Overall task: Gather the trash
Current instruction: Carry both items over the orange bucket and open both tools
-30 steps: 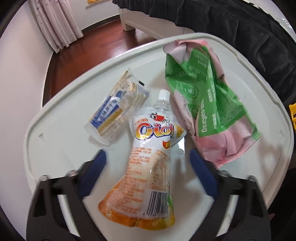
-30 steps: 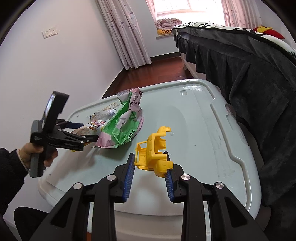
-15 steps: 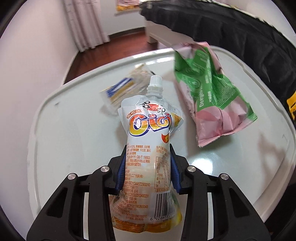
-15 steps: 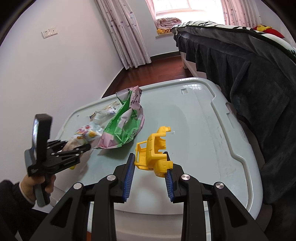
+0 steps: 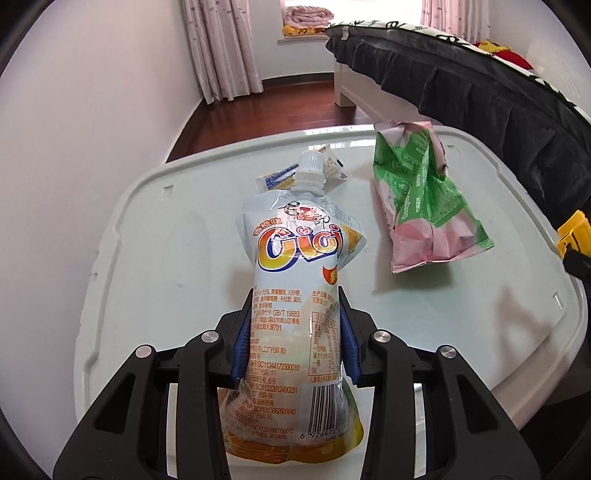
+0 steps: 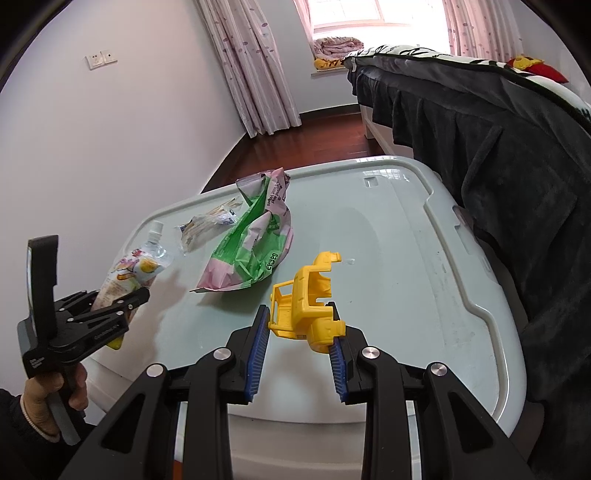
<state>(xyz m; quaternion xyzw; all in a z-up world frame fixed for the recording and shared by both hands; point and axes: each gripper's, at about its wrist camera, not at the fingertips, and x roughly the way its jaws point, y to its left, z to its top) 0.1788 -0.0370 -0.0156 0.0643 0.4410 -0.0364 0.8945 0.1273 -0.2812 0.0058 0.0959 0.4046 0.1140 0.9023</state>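
A: Left gripper (image 5: 293, 332)?
B: Blue pads clamped on the pouch (image 5: 299, 295), lifted off the lid (image 5: 177, 266), cap pointing away. Beyond it lies the wrapper (image 5: 284, 175); farther right, the green bag (image 5: 424, 199).

A: Right gripper (image 6: 297, 345)?
B: Clamped on the yellow toy (image 6: 308, 299) over the lid. Ahead and left lies the bag, then the wrapper.

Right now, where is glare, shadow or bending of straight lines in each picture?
Left wrist view: the pouch is sharp; the snack bag throws a soft shadow on the white lid, whose rim bends at the edges. Right wrist view: the window is washed out, glare lies on the lid's far end, and the bed curves.
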